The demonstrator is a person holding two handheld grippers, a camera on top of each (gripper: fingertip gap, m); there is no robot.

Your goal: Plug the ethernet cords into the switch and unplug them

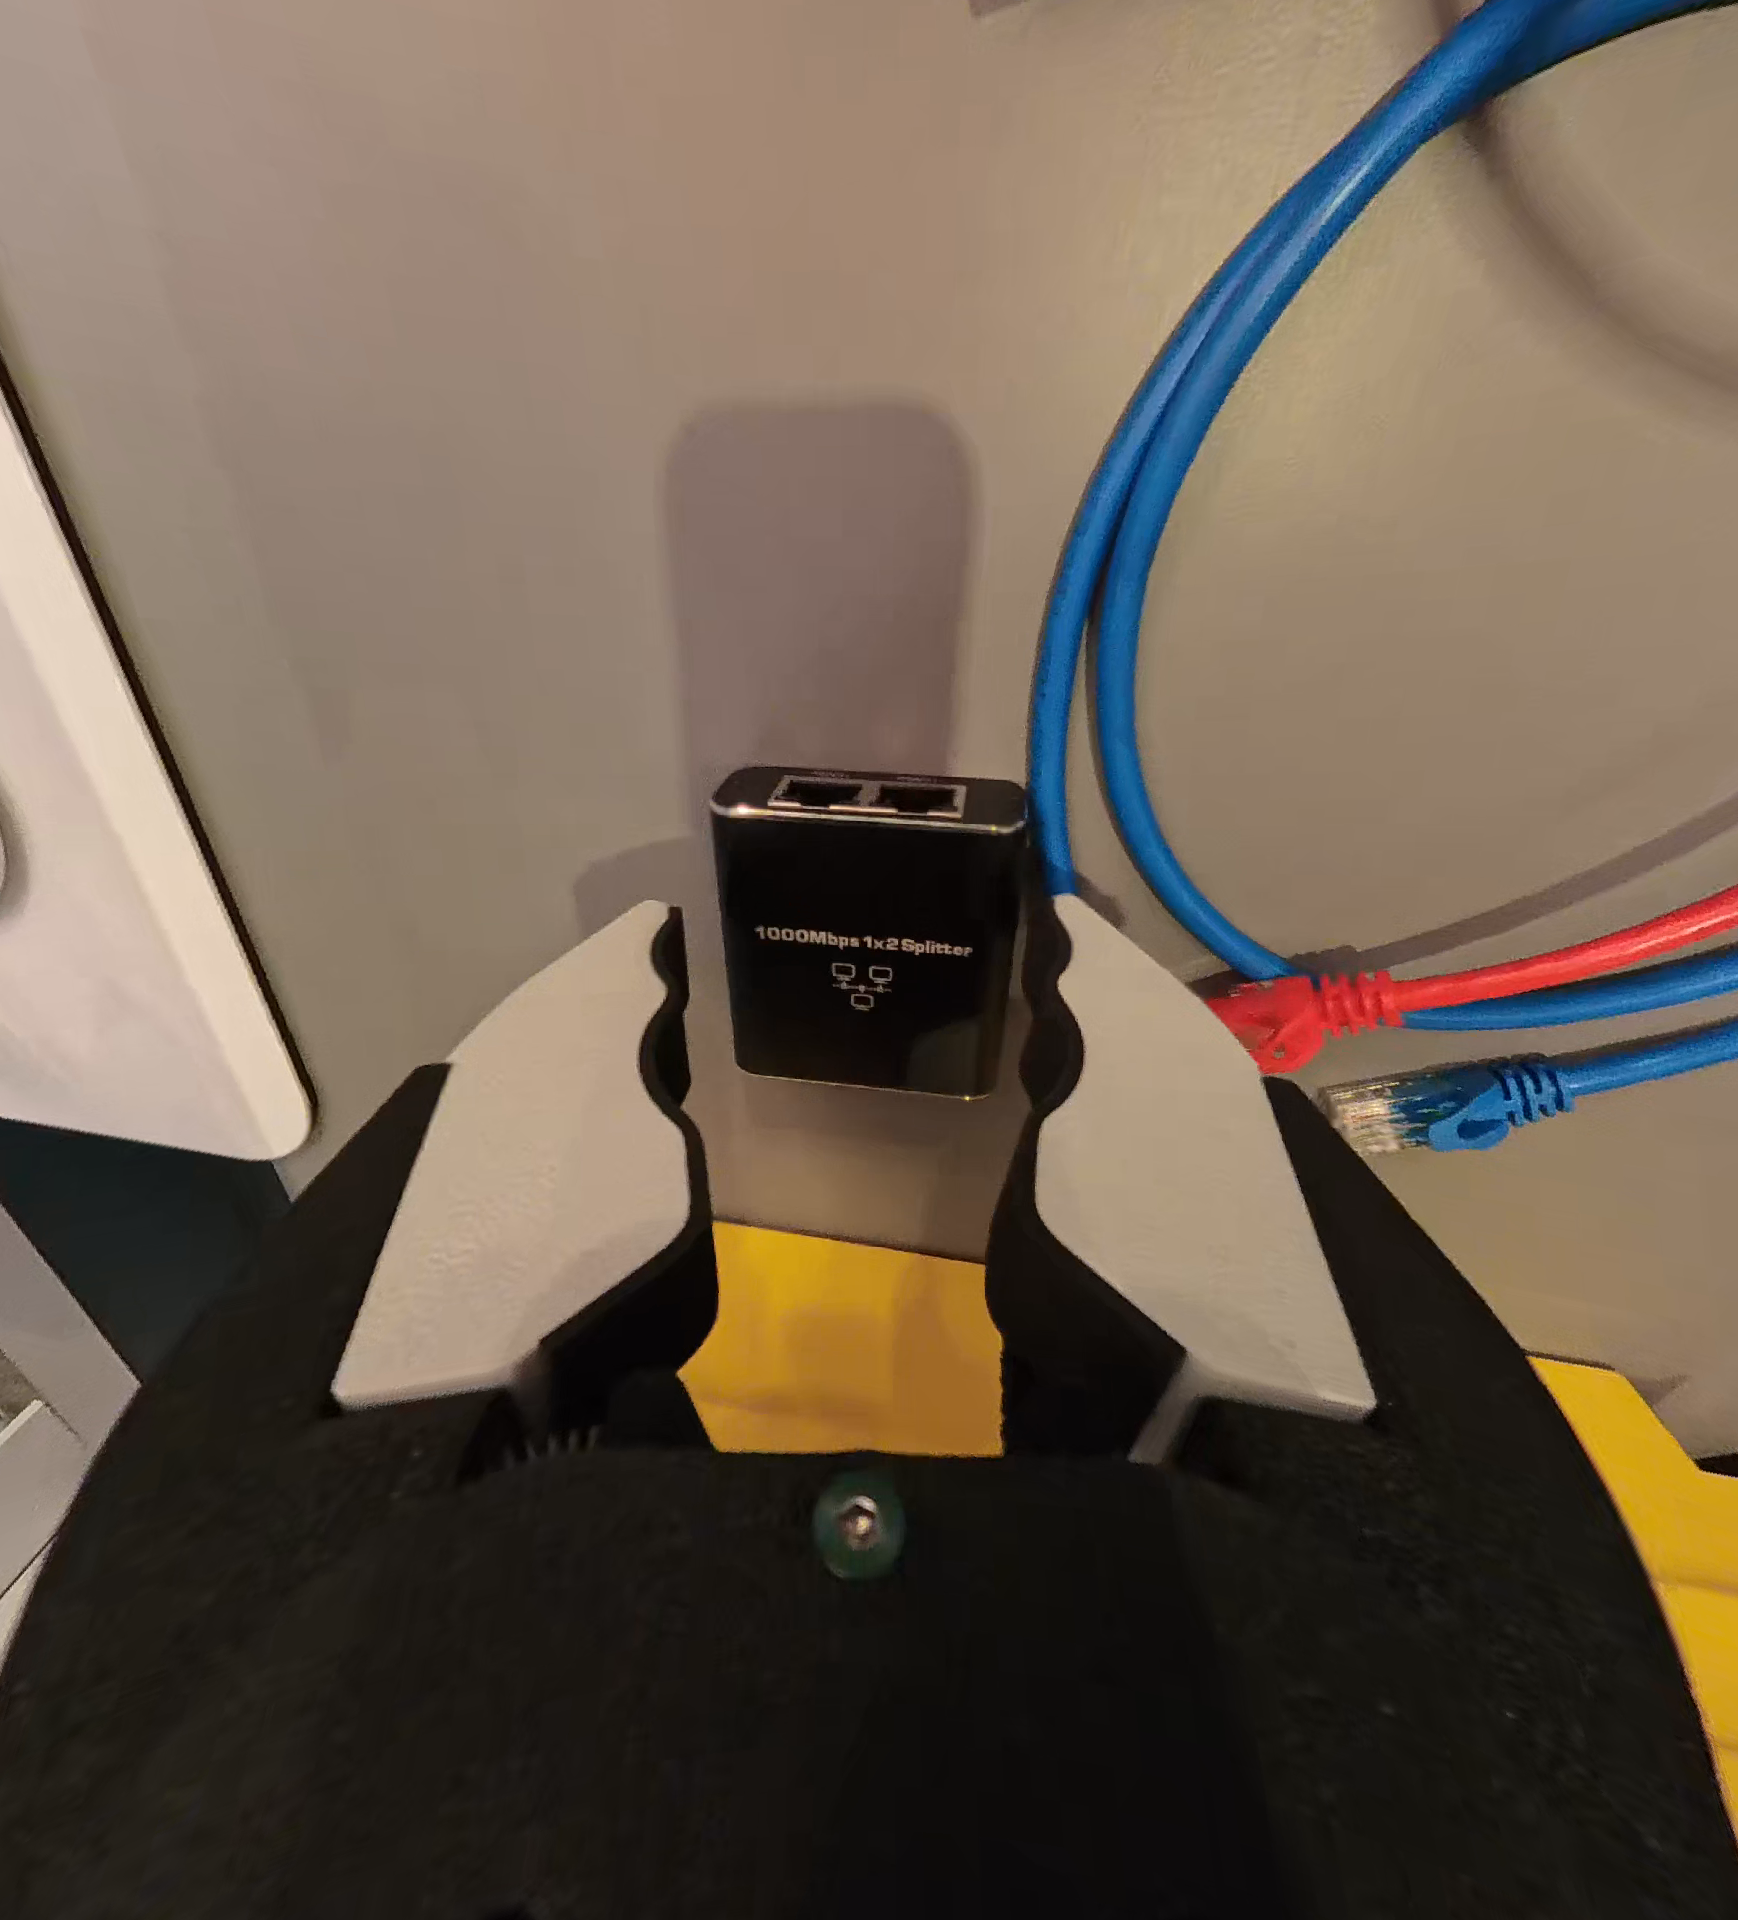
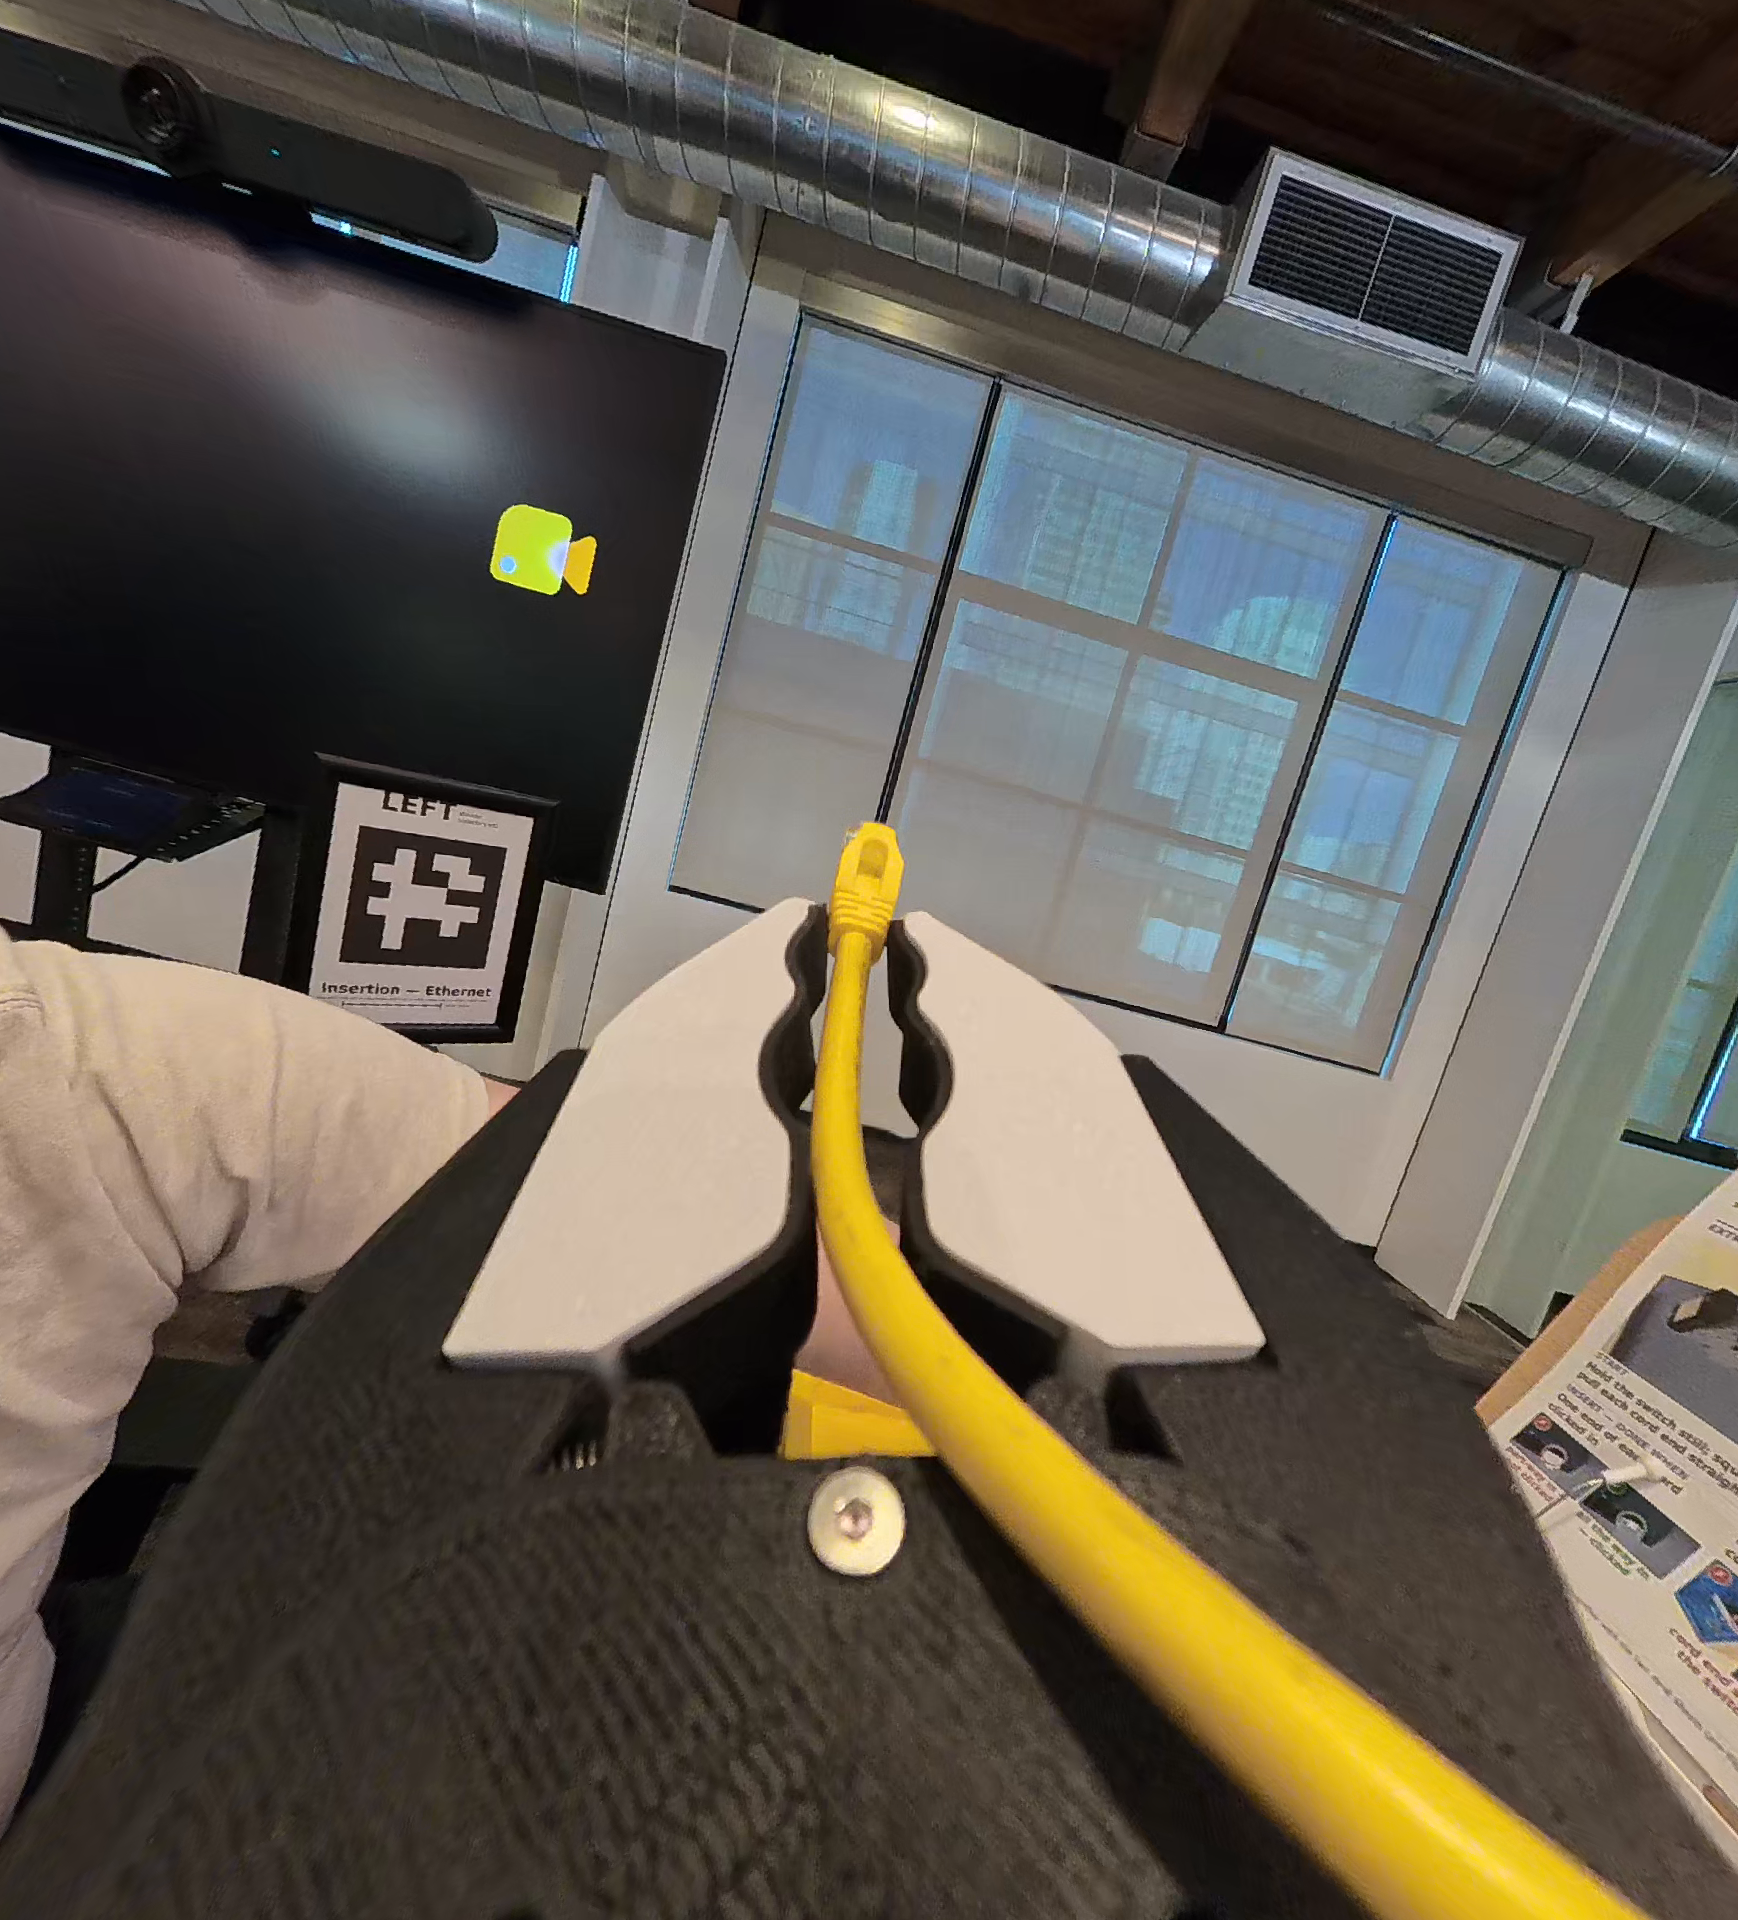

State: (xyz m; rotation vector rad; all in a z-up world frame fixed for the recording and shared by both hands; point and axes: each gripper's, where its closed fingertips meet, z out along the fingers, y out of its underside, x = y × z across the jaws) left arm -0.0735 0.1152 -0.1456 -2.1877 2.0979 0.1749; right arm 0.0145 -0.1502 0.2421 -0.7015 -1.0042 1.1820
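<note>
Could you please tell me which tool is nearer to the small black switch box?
Left. The left tool straddles the small black switch box, fingers on either side. The right tool points toward windows, gripping a yellow ethernet cord; no switch shows there.

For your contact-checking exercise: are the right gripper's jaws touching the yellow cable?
Touching. In the right wrist view the right gripper has its jaws pinched on the yellow cable just behind its plug, with no gap showing.

Both the left gripper (image 1: 865, 914) and right gripper (image 2: 852, 914) have chunky textured black bodies, pale grey wedge-shaped fingers (image 1: 532, 1153) with wavy black inner pads, and a screw centred behind the fingers. To the right gripper's left there's a cream fabric sleeve (image 2: 117, 1122).
</note>
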